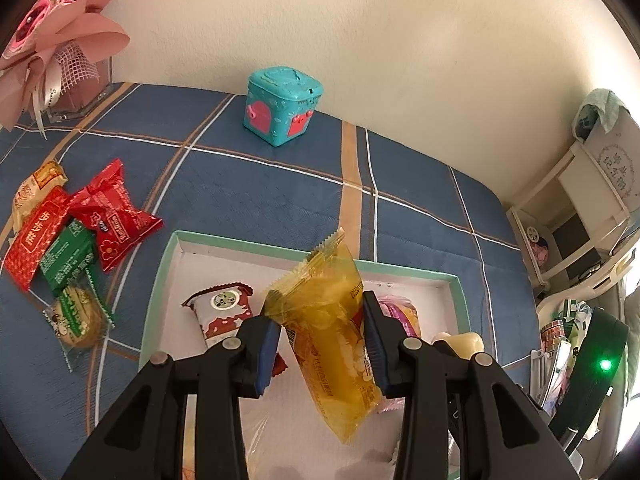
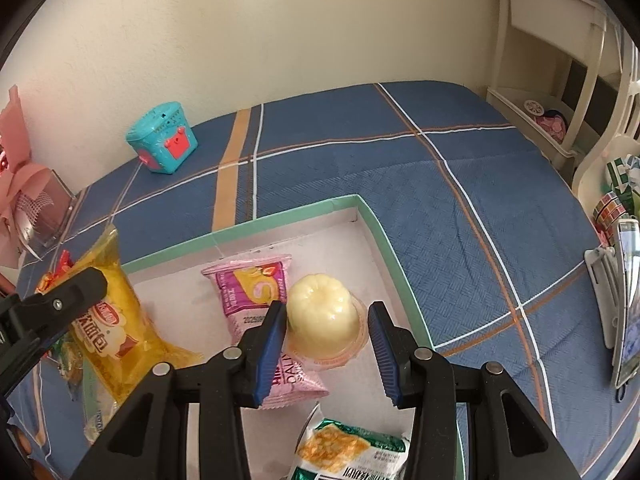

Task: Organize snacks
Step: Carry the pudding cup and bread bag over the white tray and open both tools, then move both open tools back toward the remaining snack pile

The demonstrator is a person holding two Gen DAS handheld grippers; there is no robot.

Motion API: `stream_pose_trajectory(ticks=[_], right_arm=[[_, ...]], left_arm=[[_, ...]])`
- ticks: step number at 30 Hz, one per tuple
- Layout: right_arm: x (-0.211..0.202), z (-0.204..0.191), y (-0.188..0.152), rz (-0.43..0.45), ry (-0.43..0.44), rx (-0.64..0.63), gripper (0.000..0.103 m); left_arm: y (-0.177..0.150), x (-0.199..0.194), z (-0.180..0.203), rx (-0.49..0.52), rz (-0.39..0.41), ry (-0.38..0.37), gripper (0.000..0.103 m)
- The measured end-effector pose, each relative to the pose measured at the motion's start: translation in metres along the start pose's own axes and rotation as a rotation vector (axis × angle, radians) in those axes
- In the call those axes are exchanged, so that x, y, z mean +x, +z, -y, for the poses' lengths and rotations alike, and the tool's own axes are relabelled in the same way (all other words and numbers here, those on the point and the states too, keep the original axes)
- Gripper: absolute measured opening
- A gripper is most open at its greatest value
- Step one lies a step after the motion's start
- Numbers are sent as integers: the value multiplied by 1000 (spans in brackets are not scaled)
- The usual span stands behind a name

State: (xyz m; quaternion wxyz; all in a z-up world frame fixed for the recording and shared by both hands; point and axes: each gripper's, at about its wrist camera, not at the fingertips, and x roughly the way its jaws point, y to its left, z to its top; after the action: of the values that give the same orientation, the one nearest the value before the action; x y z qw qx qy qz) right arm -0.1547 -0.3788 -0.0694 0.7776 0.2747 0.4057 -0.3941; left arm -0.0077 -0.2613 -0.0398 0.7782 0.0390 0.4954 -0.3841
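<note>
My left gripper [image 1: 326,344] is shut on a yellow see-through bread packet [image 1: 332,328], which hangs tilted over the white box with a mint-green rim [image 1: 256,244]. In the right wrist view the same yellow packet [image 2: 116,320] shows at the left, with one black finger [image 2: 76,292] of the left gripper on it. My right gripper [image 2: 328,340] is shut on a pale yellow jelly cup [image 2: 320,320], held above the box's right part near its rim [image 2: 384,248]. Inside the box lie a pink packet [image 2: 252,288], a red-and-white packet [image 1: 222,312] and a green packet [image 2: 352,452].
Several loose red and green snack packets [image 1: 80,236] lie on the blue plaid cloth [image 1: 280,184] left of the box. A teal toy box [image 1: 282,106] stands by the wall and a pink bouquet [image 1: 52,48] at the far left. A cream shelf [image 2: 540,80] and a phone on a stand [image 2: 624,300] are at the right.
</note>
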Motion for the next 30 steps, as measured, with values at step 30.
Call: stream_pose_trajectory(ticks=[30], right_arm=[[-34, -31, -11, 0, -15, -48, 50]], left_arm=[[-4, -38, -20, 37, -21, 136, 68]])
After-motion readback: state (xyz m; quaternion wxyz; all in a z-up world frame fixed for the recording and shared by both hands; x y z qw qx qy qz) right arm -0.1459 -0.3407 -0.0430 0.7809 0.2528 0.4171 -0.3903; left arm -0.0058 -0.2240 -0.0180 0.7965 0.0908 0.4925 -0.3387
